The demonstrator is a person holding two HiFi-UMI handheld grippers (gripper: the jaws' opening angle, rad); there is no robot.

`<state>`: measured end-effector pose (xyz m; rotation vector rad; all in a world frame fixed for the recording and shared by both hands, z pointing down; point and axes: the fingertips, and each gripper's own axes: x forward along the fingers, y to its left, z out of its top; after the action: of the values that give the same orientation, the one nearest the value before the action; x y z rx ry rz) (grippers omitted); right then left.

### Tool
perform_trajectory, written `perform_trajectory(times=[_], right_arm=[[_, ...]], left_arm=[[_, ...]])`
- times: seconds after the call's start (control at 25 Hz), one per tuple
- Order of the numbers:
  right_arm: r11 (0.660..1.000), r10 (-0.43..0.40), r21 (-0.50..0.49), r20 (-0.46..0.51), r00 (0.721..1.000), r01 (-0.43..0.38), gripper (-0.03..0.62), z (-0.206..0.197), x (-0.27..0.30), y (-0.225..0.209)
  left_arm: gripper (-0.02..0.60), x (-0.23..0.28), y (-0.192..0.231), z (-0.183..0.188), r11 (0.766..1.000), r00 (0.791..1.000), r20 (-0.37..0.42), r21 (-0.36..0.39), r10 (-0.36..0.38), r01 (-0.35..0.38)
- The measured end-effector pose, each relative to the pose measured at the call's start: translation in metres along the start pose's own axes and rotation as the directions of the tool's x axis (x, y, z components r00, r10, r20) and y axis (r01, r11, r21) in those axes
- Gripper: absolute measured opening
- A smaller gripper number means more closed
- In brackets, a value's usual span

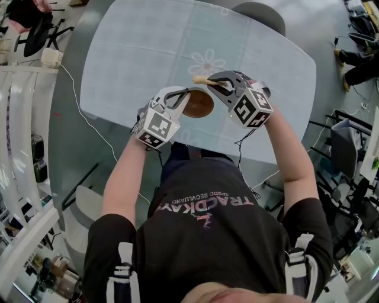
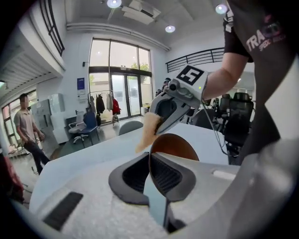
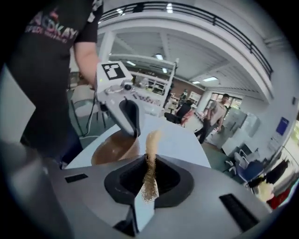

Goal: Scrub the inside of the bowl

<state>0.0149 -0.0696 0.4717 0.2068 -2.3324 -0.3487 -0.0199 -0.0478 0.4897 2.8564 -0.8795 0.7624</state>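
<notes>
In the left gripper view I read the left gripper (image 2: 150,172) jaws as pressed onto the thin rim of the brown bowl (image 2: 175,145); the rim enters the pads edge-on, and the jaw bodies cut off the bowl's lower part. In the right gripper view the right gripper (image 3: 148,181) jaws pinch the lower end of a tan mesh scrubber (image 3: 152,141), whose free end stands up toward 12 o'clock. From the head view the bowl lies between the two grippers at the near edge of the table (image 1: 148,47), at 6 o'clock from the table centre. Both grippers cover parts of its rim, so I see only part of the inside. I cannot tell whether the bowl rests on the table or is raised off it. The scrubber sits at the bowl's 12 o'clock rim in the head view and just beside it in both gripper views, and contact with the bowl cannot be confirmed. A faint flower print (image 1: 207,60) lies at 12 o'clock from the bowl, and a grey chair (image 1: 260,13) stands at the table's far edge toward 1 o'clock. My operator's torso fills the lower head view. A standing person (image 2: 25,128) appears at 9 o'clock in the left gripper view, well apart.
</notes>
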Motion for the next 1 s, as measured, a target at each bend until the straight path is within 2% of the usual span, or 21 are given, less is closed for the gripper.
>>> perform_trajectory(times=[0.16,0.28,0.52,0.68,0.76,0.84,0.92,1.0], right_arm=[[0.982,0.084,-0.164,-0.066,0.994,-0.094,0.032,-0.01,0.007,0.021],[0.971,0.085,-0.218,-0.084,0.993,-0.102,0.032,-0.009,0.012,0.026],[0.976,0.062,-0.203,-0.088,0.994,-0.079,0.032,-0.015,0.014,0.02],[0.986,0.022,-0.16,-0.098,0.995,-0.038,0.032,-0.022,0.013,0.012],[0.993,0.0,-0.115,-0.098,0.995,-0.012,0.032,-0.025,0.011,0.008],[0.998,-0.017,-0.069,-0.099,0.995,0.011,0.032,-0.028,0.008,0.007],[0.999,-0.029,-0.029,-0.104,0.994,0.027,0.032,-0.032,0.008,0.009],[0.999,-0.035,0.002,-0.107,0.994,0.035,0.032,-0.036,0.01,0.014]], left_arm=[[0.028,0.002,-0.013,0.005,0.997,0.998,-0.005,0.041,-0.068,0.068],[0.026,0.001,-0.012,0.003,0.995,0.997,-0.026,0.078,-0.068,0.069],[0.028,0.001,0.008,0.002,1.0,1.0,-0.001,-0.001,-0.001,0.001],[0.026,-0.001,0.032,-0.002,0.986,0.994,0.006,-0.131,0.107,-0.106],[0.028,-0.005,0.045,-0.004,0.961,0.985,0.008,-0.22,0.17,-0.164],[0.026,-0.01,0.056,-0.005,0.924,0.973,0.011,-0.317,0.231,-0.215],[0.026,-0.014,0.067,-0.007,0.873,0.958,0.013,-0.417,0.285,-0.254],[0.026,-0.017,0.078,-0.01,0.811,0.944,0.012,-0.515,0.331,-0.278]])
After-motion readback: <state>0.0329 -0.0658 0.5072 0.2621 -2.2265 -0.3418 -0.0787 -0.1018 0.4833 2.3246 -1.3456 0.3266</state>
